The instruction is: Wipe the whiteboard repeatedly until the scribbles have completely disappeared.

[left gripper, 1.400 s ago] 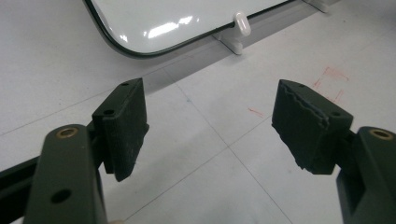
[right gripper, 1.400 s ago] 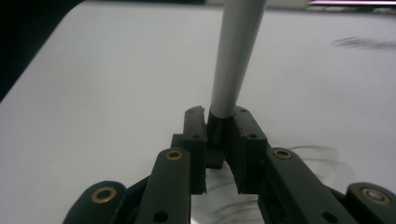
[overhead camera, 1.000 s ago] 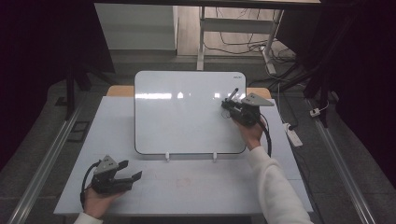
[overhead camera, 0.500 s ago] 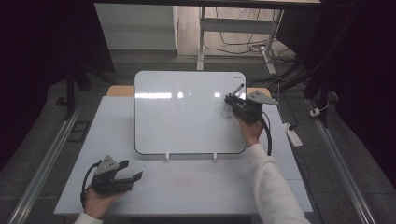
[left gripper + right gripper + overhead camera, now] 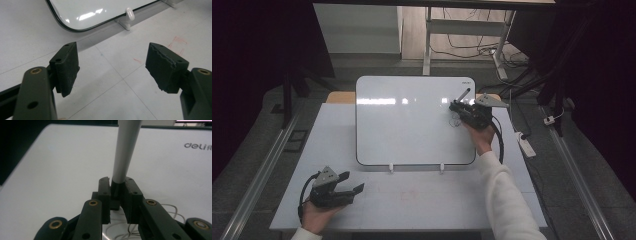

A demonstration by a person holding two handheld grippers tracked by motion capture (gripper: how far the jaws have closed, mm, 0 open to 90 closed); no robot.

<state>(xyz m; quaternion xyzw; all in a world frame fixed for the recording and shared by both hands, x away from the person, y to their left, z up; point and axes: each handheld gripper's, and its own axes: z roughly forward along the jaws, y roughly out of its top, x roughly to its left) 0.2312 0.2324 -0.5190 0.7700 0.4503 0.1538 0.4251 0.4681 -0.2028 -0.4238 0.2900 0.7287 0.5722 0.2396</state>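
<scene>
My right tool (image 5: 117, 195) is clamped on a marker (image 5: 125, 150), jaws closed against its dark lower section while the pale grey barrel rises up and away from them. In the high view the right tool (image 5: 469, 114) sits over the right part of the whiteboard (image 5: 412, 130), with the marker (image 5: 463, 94) sticking up and back towards the whiteboard's far right corner. Just under the jaws I see thin looping lines (image 5: 130, 227) on the white surface, and the same small scribble (image 5: 455, 120) shows on the whiteboard right beside the tool. So I judge the step in hand is drawing: the tip is down at or very near the surface, though the tip itself is hidden behind the jaws and I cannot tell whether it touches.

The next move, as I read it, calls for carrying the stroke on with light, even pressure, keeping the marker at its present tilt so it does not twist in the grip.

The marker looks slim, smooth and round, tapering towards the gripped end. The whiteboard is glossy with rounded corners, a dark edge and a printed logo (image 5: 198, 145) near its far right corner; two small white clips (image 5: 390, 168) hold its near edge.

My left tool (image 5: 343, 189) rests on the bench (image 5: 422, 200) well short of the whiteboard's near left corner, jaws wide apart with nothing between them (image 5: 112, 72).
</scene>
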